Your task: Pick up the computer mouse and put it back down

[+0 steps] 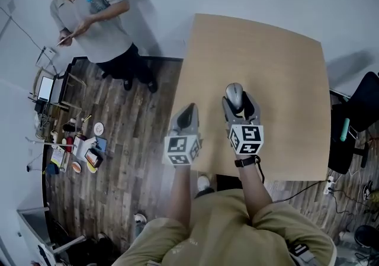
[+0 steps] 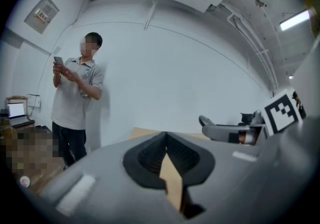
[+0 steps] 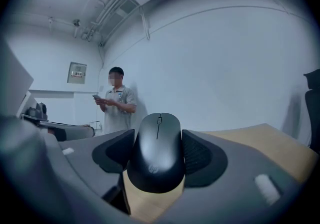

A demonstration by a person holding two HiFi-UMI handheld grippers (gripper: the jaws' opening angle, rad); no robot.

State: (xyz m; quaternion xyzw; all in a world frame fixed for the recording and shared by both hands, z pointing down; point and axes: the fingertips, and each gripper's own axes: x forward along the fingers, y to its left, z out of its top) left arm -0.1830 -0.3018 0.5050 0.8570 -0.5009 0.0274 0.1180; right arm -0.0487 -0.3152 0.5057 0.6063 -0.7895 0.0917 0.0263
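My right gripper [image 1: 235,98] is shut on the dark grey computer mouse [image 1: 235,95], holding it up above the light wooden table [image 1: 278,69]. In the right gripper view the mouse [image 3: 158,151] sits between the two black pads [image 3: 200,158], its sides pressed by them, its scroll wheel pointing away from me. My left gripper [image 1: 185,115] hovers at the table's left edge, beside the right one. Its tips [image 2: 166,139] meet with nothing between them. From the left gripper view the right gripper [image 2: 235,130] shows at the right.
A person [image 1: 95,19] stands at the back left by the white wall, looking at a phone. Clutter and a laptop [image 1: 47,88] lie on the wooden floor at the left. A black chair [image 1: 355,128] stands right of the table. Cables run on the floor at the lower right.
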